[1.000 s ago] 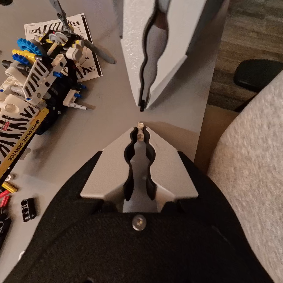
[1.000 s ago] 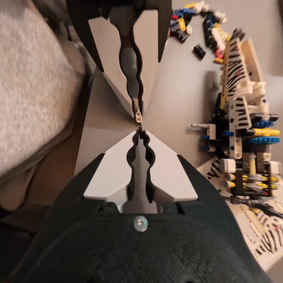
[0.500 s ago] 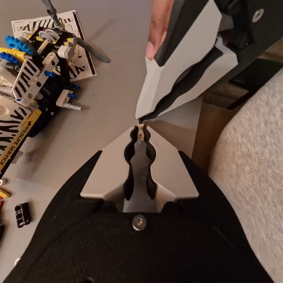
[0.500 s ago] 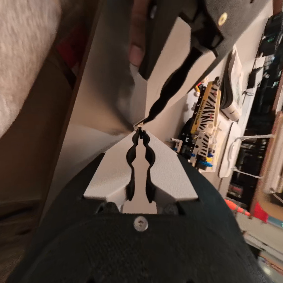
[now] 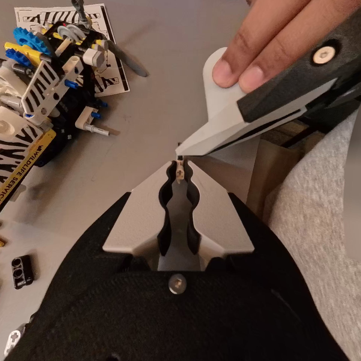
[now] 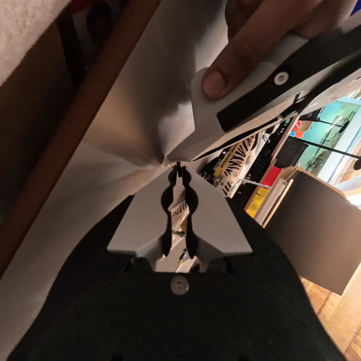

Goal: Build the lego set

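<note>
My left gripper (image 5: 180,166) is shut on a small tan lego connector (image 5: 180,172), held above the grey table near its right edge. My right gripper (image 6: 178,170) is shut on a small black pin (image 6: 178,168). It comes in from the upper right in the left wrist view (image 5: 180,154) and its tip meets the tan connector's end. The pin (image 5: 180,157) barely shows there. The half-built zebra-striped lego vehicle (image 5: 39,93) lies at the left of the table. It also shows in the right wrist view (image 6: 234,166), behind the left gripper.
A sticker sheet (image 5: 109,64) lies under the model. A black two-hole connector (image 5: 21,271) and other loose pieces lie at the lower left. The table edge (image 5: 254,175) runs just right of the grippers, with a grey-clothed person (image 5: 312,234) beyond. A hand (image 5: 263,48) holds the right gripper. My two grippers' fingertips are within a few centimetres of each other.
The right gripper has swung from straight opposite to a steep tilt from the upper right. Its tip has closed the gap and now touches the tan connector in the left gripper.
</note>
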The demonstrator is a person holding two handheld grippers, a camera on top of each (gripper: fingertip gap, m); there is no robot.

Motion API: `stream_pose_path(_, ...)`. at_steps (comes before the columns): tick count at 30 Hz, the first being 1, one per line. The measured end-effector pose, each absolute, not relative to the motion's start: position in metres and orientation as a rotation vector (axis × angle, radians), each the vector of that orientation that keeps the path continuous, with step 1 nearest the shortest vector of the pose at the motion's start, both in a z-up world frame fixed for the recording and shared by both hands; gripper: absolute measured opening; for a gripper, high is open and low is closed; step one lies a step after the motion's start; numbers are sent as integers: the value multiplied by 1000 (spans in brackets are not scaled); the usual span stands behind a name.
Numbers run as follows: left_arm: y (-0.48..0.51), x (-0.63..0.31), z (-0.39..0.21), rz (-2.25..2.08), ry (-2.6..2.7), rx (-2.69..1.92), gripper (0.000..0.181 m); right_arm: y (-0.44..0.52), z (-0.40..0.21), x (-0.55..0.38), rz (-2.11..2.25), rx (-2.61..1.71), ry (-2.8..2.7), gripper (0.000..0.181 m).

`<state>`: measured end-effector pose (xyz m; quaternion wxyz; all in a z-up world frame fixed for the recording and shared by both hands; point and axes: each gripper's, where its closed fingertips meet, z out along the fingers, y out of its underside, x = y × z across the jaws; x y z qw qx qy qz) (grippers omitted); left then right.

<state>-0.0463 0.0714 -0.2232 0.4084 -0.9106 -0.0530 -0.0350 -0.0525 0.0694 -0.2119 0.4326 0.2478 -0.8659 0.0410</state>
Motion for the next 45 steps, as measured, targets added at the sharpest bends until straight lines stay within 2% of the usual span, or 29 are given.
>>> stream_pose_path(23, 70, -53, -221, -150, -219, -2270, 7, 65, -213, -57, 34, 702, -1995, 1)
stream_pose_path(30, 70, -54, -221, -138, -219, -2269, 6, 63, -211, -56, 169, 606, -2144, 2)
stream_pose_path(39, 71, -51, -222, -102, -177, -2281, 7, 64, -210, -53, 628, 157, -2593, 3)
stream_pose_path(45, 71, -49, -223, -86, -152, -2291, 7, 65, -211, -49, 669, 126, -2723, 3)
